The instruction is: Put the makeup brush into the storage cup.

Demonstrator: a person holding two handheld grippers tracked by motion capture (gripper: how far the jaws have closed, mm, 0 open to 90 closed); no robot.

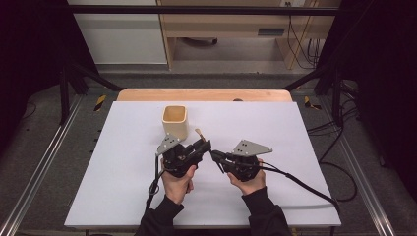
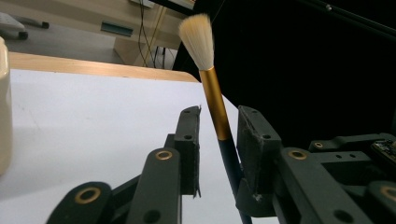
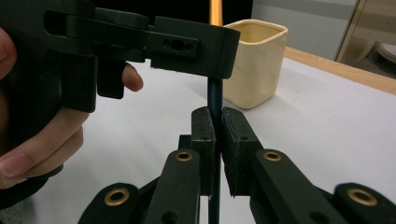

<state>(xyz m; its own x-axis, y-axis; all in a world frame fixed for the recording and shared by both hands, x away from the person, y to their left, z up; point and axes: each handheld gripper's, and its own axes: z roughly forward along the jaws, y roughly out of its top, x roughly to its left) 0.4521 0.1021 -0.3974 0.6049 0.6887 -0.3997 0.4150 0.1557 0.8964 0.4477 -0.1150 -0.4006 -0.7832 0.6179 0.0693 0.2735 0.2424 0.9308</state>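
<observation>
Slim brush with gold ferrule, dark handle and pale bristles (image 2: 215, 105) clamped at mid-frame by right gripper (image 3: 216, 128), left gripper (image 2: 218, 135) jaws narrowed around it, contact unclear, cream square cup (image 1: 175, 121) above centre.

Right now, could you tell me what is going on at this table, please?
A person holds a gripper in each hand over the white table. The right gripper is shut on the dark handle of a brush, standing it upright. The left gripper has its jaws on either side of the brush's handle, with a gap showing, so no grip yet. A cream cup stands just beyond the hands.
</observation>
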